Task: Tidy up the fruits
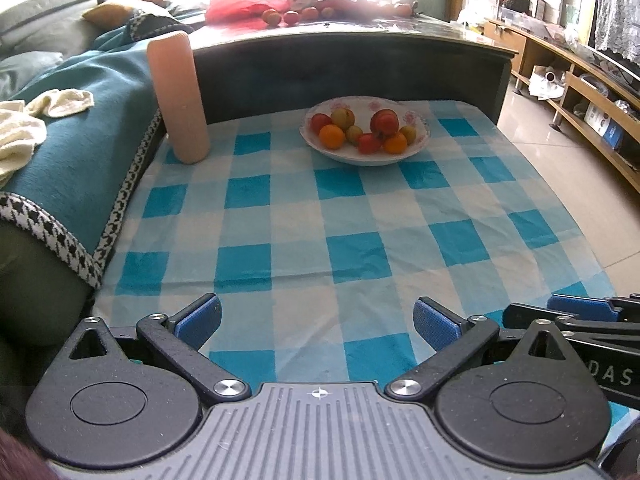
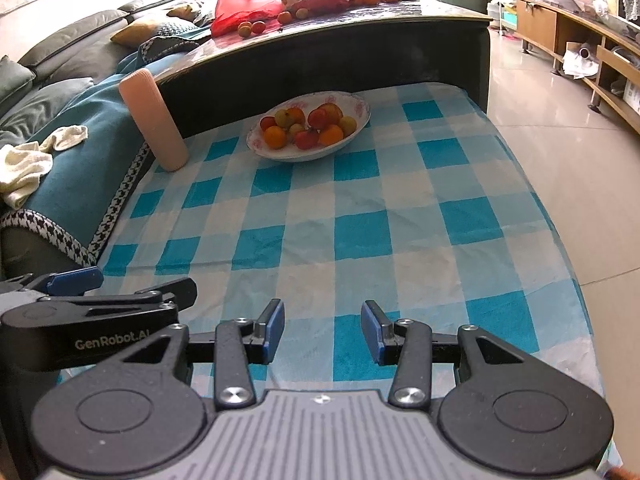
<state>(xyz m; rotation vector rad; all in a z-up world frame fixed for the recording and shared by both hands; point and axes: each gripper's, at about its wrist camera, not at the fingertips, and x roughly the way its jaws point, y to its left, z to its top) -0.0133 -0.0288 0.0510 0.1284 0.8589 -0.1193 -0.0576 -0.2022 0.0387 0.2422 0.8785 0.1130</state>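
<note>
A white floral bowl (image 1: 416, 148) (image 2: 362, 118) sits at the far end of the blue-checked cloth, holding several fruits: red apples (image 1: 385, 121) (image 2: 318, 117), oranges (image 1: 331, 136) (image 2: 275, 137) and small yellow-green ones. My left gripper (image 1: 317, 318) hangs over the near edge of the cloth, open wide with nothing between its blue pads. To its right, my right gripper (image 2: 322, 330) is also open and empty, its jaws standing narrower. Each gripper shows at the edge of the other's view. Both are far from the bowl.
A pink cylinder (image 1: 178, 96) (image 2: 154, 116) stands at the cloth's far left corner. A teal-covered sofa (image 1: 80, 148) with white cloths lies left. Behind the bowl rises a dark table (image 1: 352, 60) with more fruit and a red bag (image 2: 244, 4). Tiled floor and wooden shelves are right.
</note>
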